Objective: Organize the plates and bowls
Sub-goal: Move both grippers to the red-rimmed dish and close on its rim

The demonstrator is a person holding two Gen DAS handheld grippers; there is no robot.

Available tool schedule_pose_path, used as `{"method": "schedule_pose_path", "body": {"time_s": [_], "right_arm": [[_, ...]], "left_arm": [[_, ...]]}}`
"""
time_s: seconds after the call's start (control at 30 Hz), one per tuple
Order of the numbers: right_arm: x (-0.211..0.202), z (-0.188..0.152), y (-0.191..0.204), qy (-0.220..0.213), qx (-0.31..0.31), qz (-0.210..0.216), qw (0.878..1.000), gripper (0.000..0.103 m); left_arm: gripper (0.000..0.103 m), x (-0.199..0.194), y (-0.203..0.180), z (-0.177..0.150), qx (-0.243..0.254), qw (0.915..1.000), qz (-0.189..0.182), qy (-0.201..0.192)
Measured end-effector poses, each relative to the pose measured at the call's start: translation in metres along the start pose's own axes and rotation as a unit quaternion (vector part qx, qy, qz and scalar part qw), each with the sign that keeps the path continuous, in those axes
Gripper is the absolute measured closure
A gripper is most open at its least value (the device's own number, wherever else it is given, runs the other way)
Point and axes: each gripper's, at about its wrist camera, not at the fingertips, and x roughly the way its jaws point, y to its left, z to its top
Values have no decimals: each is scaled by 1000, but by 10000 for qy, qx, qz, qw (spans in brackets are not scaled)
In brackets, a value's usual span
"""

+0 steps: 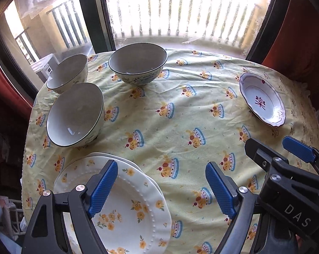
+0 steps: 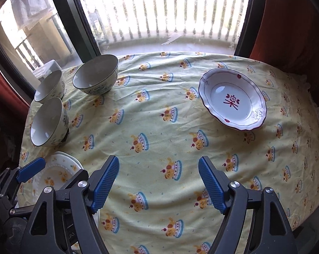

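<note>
Left gripper (image 1: 161, 188) stands wide, blue ribbed pads apart with nothing between them; it hangs above the near-left part of the table, its left finger over the rim of the stacked floral plates (image 1: 125, 203), not visibly touching. Right gripper (image 2: 158, 183) also stands wide and empty, over bare tablecloth (image 2: 159, 131) at the near middle of the table. The two grippers sit side by side: the right one shows at the lower right edge of the left wrist view, the left one at the lower left edge of the right wrist view, both clear of each other. The floral plates, white with yellow flowers and a beaded rim, lie at the near-left edge, at least two in the stack, the upper one shifted slightly off the lower. Beyond them, three bowls with dark rims stand upright on the left side: nearest bowl (image 1: 74, 114) just beyond the plates, second bowl (image 1: 67, 73) close behind it at the far left edge, third bowl (image 1: 138, 62) further toward the middle, apart from the other two. A scalloped plate (image 2: 232, 99) with a red motif at its centre lies alone on the far right, well apart from everything else. Cloth is pale yellow with a repeating print, wrinkled. Behind the table, a window (image 2: 170, 10) with a balcony railing, strongly backlit.
</note>
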Motion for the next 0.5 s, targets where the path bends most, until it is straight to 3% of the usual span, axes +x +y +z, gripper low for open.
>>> {"method": "schedule_pose_path", "body": {"time_s": [0.5], "right_arm": [[23,40,-92,27,-335,-6,9994,18]], "left_arm": [[17,30,-90,31,-162,9997,147,-79]]}}
